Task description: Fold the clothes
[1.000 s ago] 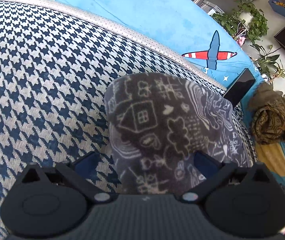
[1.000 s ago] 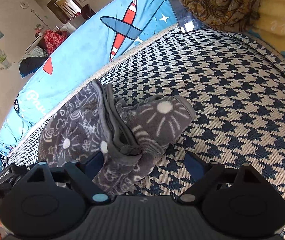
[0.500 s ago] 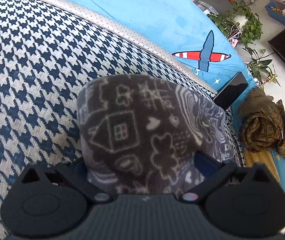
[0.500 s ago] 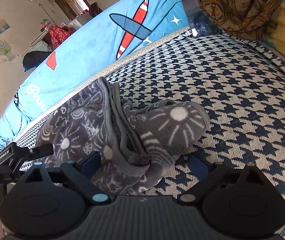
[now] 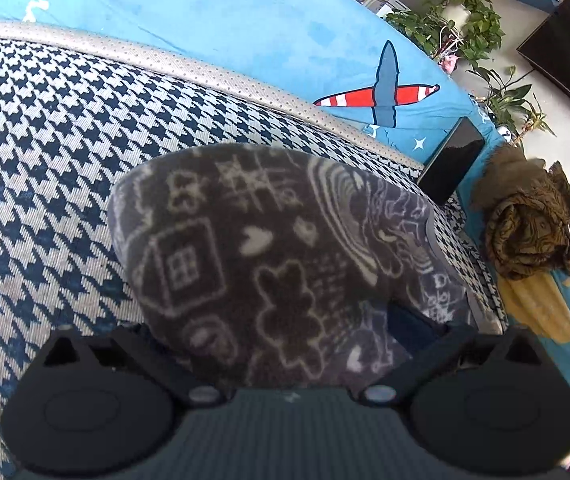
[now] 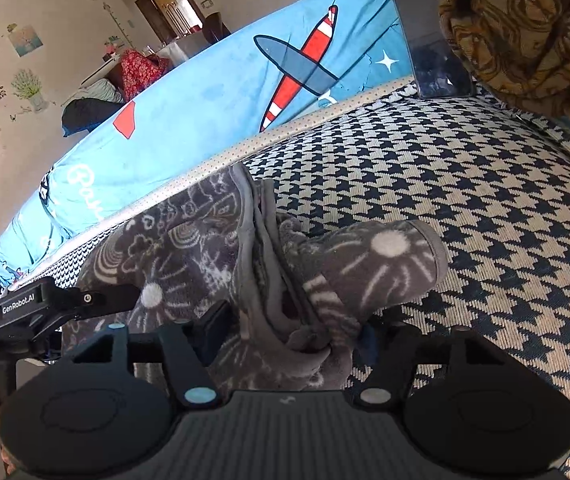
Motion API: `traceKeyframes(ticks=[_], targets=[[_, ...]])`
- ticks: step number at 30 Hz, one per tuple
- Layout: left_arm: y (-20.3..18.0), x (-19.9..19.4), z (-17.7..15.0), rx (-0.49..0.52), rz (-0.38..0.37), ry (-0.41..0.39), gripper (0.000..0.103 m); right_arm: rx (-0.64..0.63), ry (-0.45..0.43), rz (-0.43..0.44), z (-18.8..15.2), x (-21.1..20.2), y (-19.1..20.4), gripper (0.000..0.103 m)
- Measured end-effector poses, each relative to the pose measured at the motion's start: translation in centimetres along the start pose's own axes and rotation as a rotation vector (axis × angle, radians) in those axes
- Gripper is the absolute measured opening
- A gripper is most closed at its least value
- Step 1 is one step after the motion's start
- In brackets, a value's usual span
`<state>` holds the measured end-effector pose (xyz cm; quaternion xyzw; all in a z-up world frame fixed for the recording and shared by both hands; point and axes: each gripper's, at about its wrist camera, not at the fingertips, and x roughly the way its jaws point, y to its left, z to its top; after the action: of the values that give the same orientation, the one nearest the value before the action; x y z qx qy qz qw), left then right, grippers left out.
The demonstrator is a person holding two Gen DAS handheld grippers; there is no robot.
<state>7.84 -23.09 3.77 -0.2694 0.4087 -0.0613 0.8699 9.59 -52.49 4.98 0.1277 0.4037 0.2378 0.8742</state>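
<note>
The right gripper (image 6: 291,330) has just been closing on the grey doodle-printed fleece garment (image 6: 325,280), beside the wide-open left gripper (image 5: 281,336), so the next fold can begin.

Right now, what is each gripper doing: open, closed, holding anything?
Left gripper: jaws wide apart around the grey doodle-print garment; a grip cannot be told.
Right gripper: jaws have just been closing and now pinch the garment's bunched edge.
</note>
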Motion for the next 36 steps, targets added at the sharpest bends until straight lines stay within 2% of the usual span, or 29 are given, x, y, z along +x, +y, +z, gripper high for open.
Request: traceKeyframes(ticks=[4,10,16,18,21,22,23,25,27,32,36], targets=[[0.5,-0.2,-0.1,-0.025,-0.012,0.002,0.103,0.010,0.009,0.003,0.0,0.0,-0.3,0.061],[1.3,-0.2,-0.3,-0.047,-0.012,0.020,0.103,0.070,0.043,0.014,-0.1,0.4,-1.2,0.070],[1.0,-0.2,-0.5,-0.037,0.012,0.008,0.103,0.013,0.023,-0.011,-0.4,0.8,-0.2,0.073],[0.7,-0.4,-0.7,-0.024,0.030,-0.009,0.102,-0.012,0.007,-0.031,-0.6,0.9,0.4,0.069],[-0.5,-1.3,-1.3,0.020,0.074,-0.059,0.091,-0.070,-0.035,-0.053,-0.6,0.5,1.5,0.052],[-0.9,-1.7,-1.5,0.037,0.087,-0.078,0.086,-0.094,-0.054,-0.059,-0.6,0.3,1.9,0.043],[-1.3,-2.2,-1.7,0.055,0.099,-0.095,0.084,-0.116,-0.068,-0.064,-0.6,0.0,2.2,0.040],[-2.0,-3.1,-2.1,0.089,0.122,-0.129,0.074,-0.159,-0.093,-0.081,-0.6,-0.4,3.1,0.037],[-2.2,-4.0,-2.3,0.097,0.137,-0.154,0.069,-0.199,-0.120,-0.101,-0.7,-0.8,4.0,0.036],[-2.5,-6.7,-2.8,0.133,0.194,-0.235,0.068,-0.267,-0.206,-0.097,-0.6,-2.0,6.2,0.034],[-2.0,-8.7,-3.0,0.142,0.226,-0.269,0.068,-0.293,-0.224,-0.090,-0.7,-2.0,7.9,0.034]])
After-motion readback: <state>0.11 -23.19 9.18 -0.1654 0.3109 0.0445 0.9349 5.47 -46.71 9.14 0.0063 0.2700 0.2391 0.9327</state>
